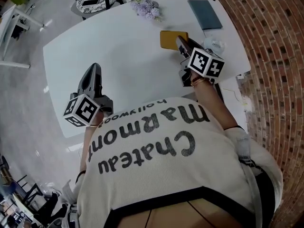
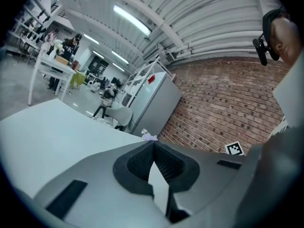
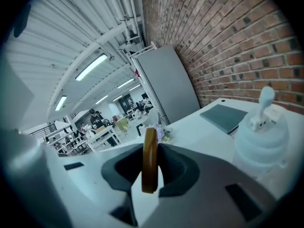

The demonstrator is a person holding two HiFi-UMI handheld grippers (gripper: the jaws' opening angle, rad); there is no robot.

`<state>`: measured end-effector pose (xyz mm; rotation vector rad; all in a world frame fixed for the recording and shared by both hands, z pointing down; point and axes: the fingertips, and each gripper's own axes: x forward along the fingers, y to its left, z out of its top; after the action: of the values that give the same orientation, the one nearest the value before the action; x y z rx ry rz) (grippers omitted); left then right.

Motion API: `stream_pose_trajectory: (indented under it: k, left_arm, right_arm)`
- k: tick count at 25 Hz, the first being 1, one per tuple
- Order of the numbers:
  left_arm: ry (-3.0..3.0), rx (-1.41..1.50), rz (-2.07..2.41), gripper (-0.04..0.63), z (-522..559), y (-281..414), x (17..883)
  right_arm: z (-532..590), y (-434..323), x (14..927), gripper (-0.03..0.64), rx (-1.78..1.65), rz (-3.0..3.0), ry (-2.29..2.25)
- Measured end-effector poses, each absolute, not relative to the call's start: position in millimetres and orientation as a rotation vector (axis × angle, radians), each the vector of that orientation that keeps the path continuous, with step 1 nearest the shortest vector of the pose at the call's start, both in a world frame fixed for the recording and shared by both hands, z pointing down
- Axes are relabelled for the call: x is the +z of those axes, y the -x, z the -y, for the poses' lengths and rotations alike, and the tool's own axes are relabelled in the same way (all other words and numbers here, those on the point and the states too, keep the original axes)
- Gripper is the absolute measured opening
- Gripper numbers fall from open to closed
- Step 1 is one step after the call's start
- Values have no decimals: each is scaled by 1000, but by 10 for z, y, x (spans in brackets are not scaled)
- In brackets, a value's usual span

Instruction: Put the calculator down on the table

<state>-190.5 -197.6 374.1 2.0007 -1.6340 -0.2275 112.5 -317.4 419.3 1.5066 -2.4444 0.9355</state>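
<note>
**Right tongs (image 1: 179,44) pinch the calculator (image 1: 173,39)**

We see our right tongs closed on the calculator, a thin mustard slab held on edge between dark pads (image 3: 178,167) over the smooth white bench (image 1: 118,56). Our left tongs (image 1: 94,69) are empty, their ribbed pads pressed together at the tips, well apart from it. A flat teal notebook (image 1: 204,14) lies beyond.

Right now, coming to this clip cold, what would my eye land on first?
The mustard-yellow calculator stands out most, clamped on edge in the right gripper over the far right of the white table. The left gripper is shut on nothing at the near left. A teal notebook and pale flowers lie at the far edge, by a brick wall.
</note>
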Motion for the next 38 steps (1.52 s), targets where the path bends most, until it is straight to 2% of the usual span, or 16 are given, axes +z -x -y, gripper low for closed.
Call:
stream_pose_trajectory:
  k: [16,38]
  left_arm:
    - [-1910,-225,1723,2,2061,2048,3848]
    - [-1893,-260,1707,0,1785,2095,3919]
  right_arm:
    - [3538,-1044,4649,89,918,2348,-1437]
    - [3196,-1013,4735,91,784,2284,-1409]
